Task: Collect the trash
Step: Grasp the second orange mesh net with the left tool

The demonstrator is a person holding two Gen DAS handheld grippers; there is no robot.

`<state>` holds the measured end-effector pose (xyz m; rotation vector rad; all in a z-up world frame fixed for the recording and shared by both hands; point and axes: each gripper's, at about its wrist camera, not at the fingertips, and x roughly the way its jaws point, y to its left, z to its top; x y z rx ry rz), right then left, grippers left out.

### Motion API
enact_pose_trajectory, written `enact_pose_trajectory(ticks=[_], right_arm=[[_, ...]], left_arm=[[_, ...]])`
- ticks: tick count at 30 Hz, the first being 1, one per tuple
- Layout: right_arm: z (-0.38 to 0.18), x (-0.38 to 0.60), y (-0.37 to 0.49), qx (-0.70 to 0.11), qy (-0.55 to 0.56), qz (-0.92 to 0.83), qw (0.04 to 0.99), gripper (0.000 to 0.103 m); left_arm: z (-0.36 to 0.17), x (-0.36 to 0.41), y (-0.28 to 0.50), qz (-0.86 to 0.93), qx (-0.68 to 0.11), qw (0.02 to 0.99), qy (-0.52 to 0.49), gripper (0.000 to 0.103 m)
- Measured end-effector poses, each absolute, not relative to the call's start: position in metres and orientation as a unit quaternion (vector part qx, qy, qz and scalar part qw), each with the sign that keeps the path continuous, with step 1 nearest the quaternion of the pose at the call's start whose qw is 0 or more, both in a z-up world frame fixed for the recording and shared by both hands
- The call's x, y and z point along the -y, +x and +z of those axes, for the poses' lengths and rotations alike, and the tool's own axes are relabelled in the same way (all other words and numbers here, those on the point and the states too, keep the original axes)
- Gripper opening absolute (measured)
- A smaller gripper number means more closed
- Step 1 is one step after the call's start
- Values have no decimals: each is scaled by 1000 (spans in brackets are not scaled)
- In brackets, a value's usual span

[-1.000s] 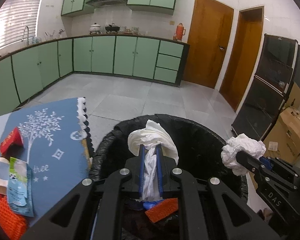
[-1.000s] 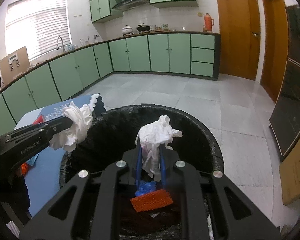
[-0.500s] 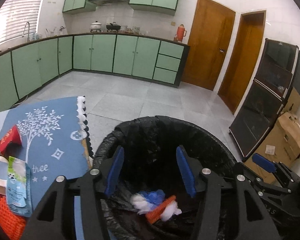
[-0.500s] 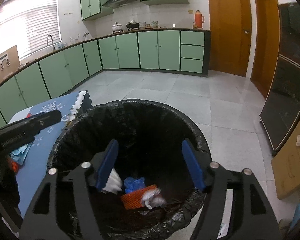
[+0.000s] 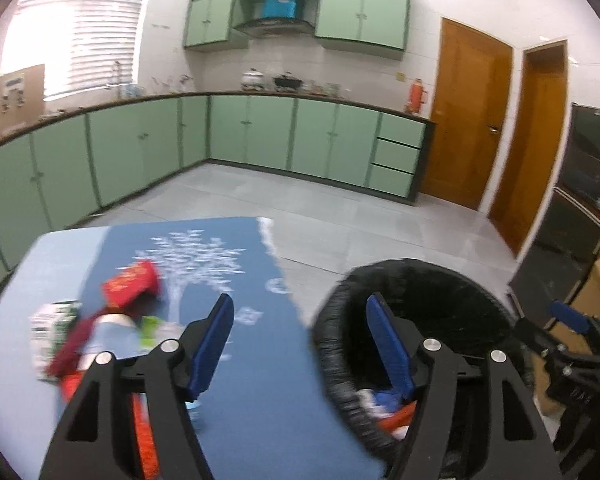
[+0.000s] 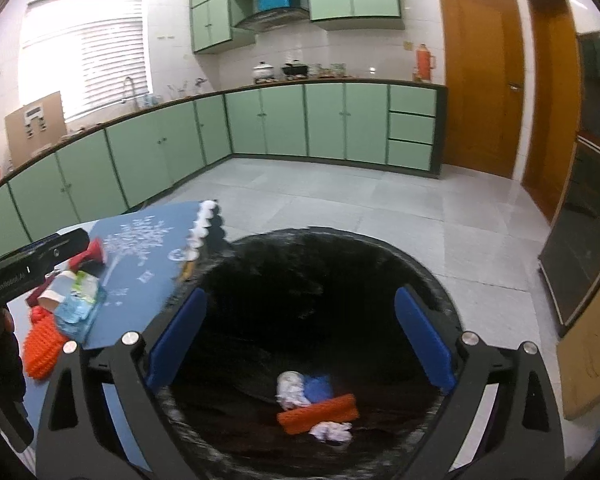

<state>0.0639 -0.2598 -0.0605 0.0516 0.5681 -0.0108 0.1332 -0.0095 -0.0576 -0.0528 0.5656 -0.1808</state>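
Both tissue wads that were pinched a second ago are gone from the fingers and now lie in the bin, and the left gripper (image 5: 300, 340) has swung off the bin toward the table. Its jaws have just been opening and stand apart with nothing between the blue pads (image 5: 214, 338). Same for the right gripper (image 6: 298, 338): jaws have just been opening, now spread wide and empty, hanging right over the trash bin (image 6: 432, 276).

Down at the bottom of the black liner there's a crumpled white tissue (image 6: 290, 390), a blue scrap (image 6: 318, 386) touching it, an orange ribbed piece (image 6: 320, 414) in front of those, and a second white tissue (image 6: 332, 432) just beside the orange piece.

Moving outward, the table (image 5: 28, 268) sits left of the bin, with a blue mat (image 5: 260, 400) printed with a white tree; the mat's scalloped white edge nearly touches the bin rim. More trash is clustered near the table's left edge: a red packet (image 5: 130, 286) with gold writing too blurred to read, a light blue wet-wipe pack (image 6: 78, 306), a paper cup (image 6: 54, 294) on its side, and an orange bumpy thing (image 6: 40, 350).

The left gripper's body pokes into the right view with white lettering that looks like "GenRobot.AI". In the left view, the right gripper's body carries "DAS".
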Motion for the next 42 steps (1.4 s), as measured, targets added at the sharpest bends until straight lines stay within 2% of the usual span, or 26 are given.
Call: enact_pose_trajectory(ticks=[17, 27, 42], right_arm=[[-58, 115, 92, -287, 10, 140, 948, 94], [-90, 47, 100, -314, -18, 181, 932, 93], [-111, 61, 96, -325, -31, 164, 931, 84]], left_arm=[[-81, -147, 90, 83, -294, 951, -58, 68], [-103, -172, 73, 96, -316, 942, -68, 68], [-152, -152, 71, 81, -382, 917, -86, 68]])
